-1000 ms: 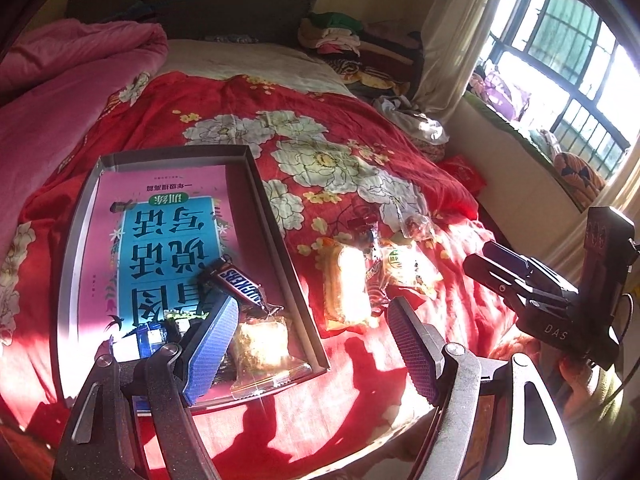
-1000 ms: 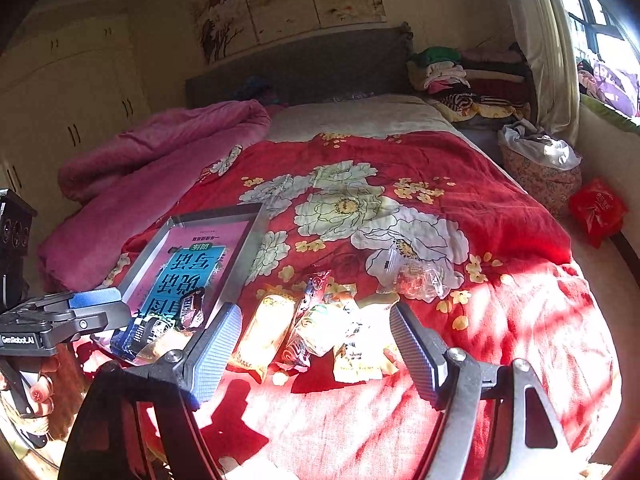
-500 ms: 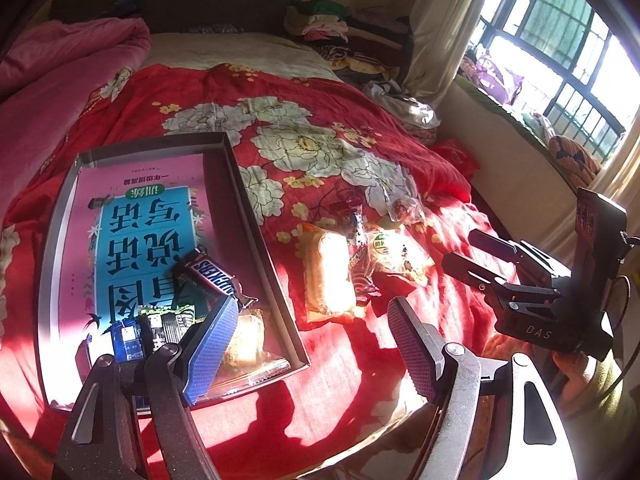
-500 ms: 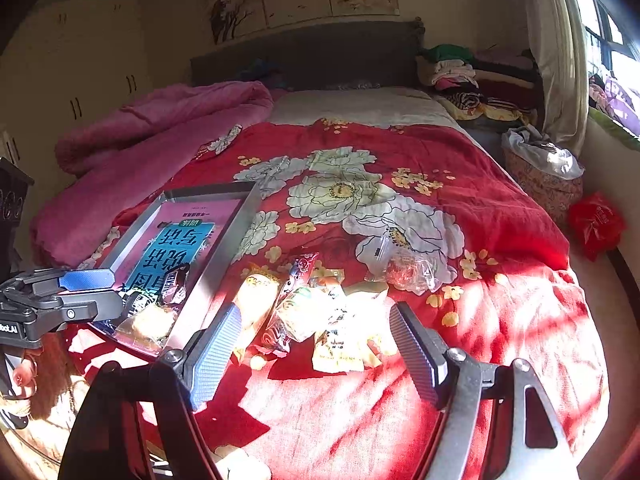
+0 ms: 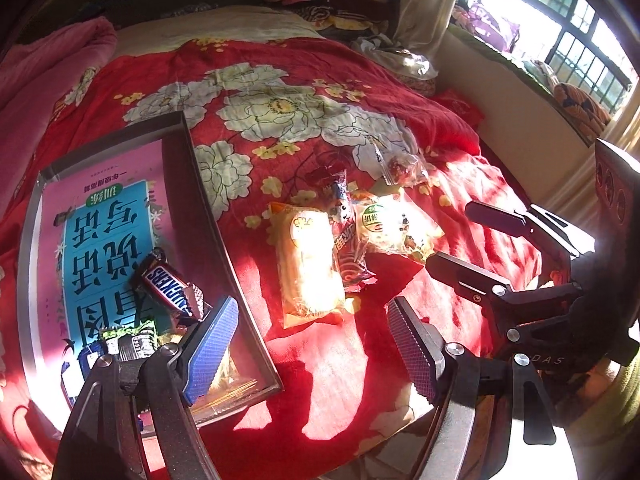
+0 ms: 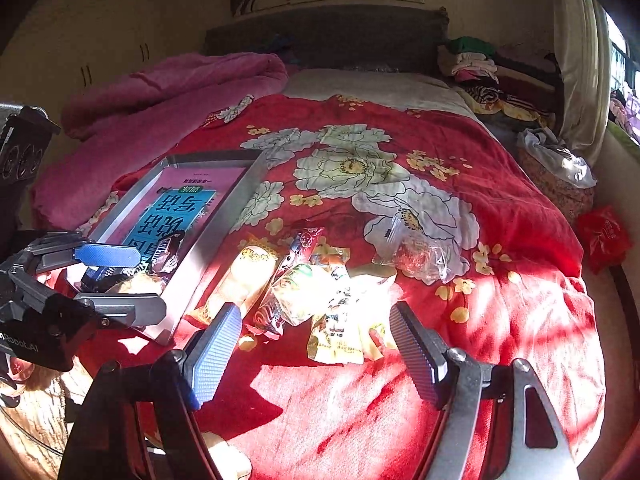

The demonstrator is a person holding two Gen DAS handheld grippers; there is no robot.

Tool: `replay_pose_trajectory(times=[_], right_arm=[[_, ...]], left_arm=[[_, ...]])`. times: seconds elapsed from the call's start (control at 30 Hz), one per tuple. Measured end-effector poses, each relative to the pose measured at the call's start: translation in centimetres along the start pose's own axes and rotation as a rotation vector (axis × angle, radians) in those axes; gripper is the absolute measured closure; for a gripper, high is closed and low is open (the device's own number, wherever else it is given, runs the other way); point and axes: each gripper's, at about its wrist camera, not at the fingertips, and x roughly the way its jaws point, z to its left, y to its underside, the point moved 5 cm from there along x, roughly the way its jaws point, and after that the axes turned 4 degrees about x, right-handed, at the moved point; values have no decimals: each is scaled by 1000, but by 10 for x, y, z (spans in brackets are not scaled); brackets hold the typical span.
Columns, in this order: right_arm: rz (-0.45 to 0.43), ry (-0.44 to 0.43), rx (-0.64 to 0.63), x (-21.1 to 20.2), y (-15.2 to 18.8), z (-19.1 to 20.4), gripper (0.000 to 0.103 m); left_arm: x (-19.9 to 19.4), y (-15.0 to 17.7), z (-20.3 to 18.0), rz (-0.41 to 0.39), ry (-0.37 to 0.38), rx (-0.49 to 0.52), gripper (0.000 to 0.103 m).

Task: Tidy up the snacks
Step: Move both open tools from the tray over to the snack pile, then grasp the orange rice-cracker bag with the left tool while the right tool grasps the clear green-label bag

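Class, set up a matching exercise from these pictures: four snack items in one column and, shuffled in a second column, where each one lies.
Things:
1. Brown Snickers bar
2. Long yellow-wrapped cake
3. Clear crinkly bag with red sweets
4. Green-labelled clear snack packet

Places:
A. On the red bedspread, nearest the grey tray's wall
B. Inside the grey metal tray, on the pink book
C. On a white flower, farthest up the bed
D. On the bedspread, nearest the right gripper

Pairs: 1-B, 2-A, 3-C, 4-D
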Motion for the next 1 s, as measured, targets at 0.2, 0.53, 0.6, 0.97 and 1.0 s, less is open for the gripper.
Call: replay_pose_trajectory(times=[0.2, 0.53, 0.6, 0.97, 1.0], right_arm=[[13, -1, -16, 5, 1, -6, 27], [9, 20, 10, 5, -1, -19, 27], [12, 19, 10, 6, -1, -19, 27], [41, -36, -65, 15, -2, -15, 27], [46, -38, -86, 18, -2, -13, 27]], left_arm=[[10, -12, -9, 28, 0, 44, 24], [40, -16, -12, 132, -50, 104, 24], [45, -17, -12, 150, -52, 123, 24], [71, -29, -7, 243, -101, 144, 36], [73, -29, -6, 249, -95, 140, 40]])
